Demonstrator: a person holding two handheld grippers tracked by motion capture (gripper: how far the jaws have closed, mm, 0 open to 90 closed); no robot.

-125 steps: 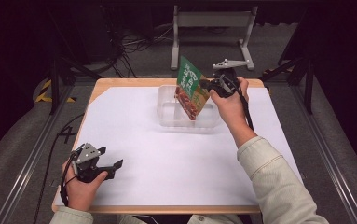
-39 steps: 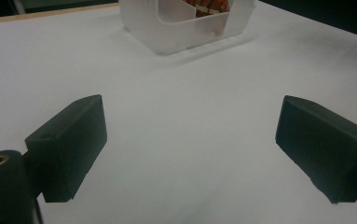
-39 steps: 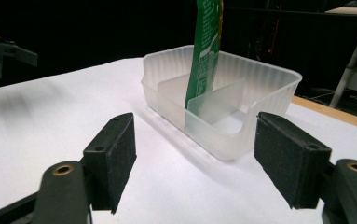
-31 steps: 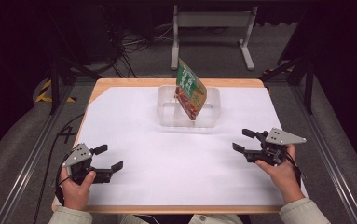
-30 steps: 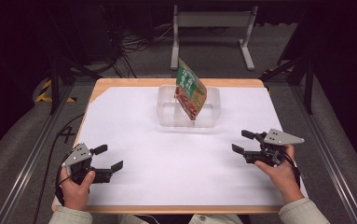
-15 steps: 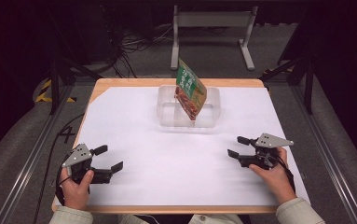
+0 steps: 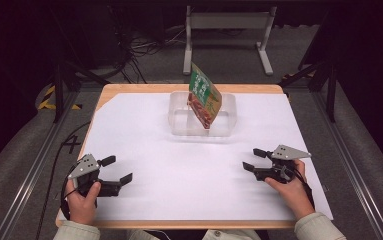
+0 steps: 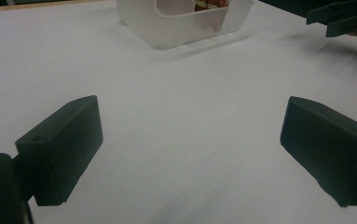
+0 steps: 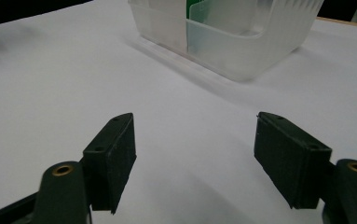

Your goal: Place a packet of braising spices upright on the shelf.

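Note:
A green and red packet (image 7: 203,96) stands tilted in a clear plastic container (image 7: 179,120) at the back middle of the white table top. My left gripper (image 7: 117,169) rests open near the front left, nothing between its jaws. Near the front right my right gripper (image 7: 254,160) is open and empty too. In the left gripper view the container (image 8: 176,25) lies ahead across bare table, and the right gripper (image 8: 339,18) shows at the upper right. The right gripper view faces the container (image 9: 241,39) with the packet's green edge (image 9: 202,10) inside.
The white sheet (image 7: 154,150) covers a wooden table (image 7: 129,89). Behind the table stands a grey metal frame (image 7: 226,30) among cables on the floor. Rails run along both sides of the table.
The right hand let go of the packet in the container and drew back to the front right, then slid a little lower and leftward. The left gripper stayed put.

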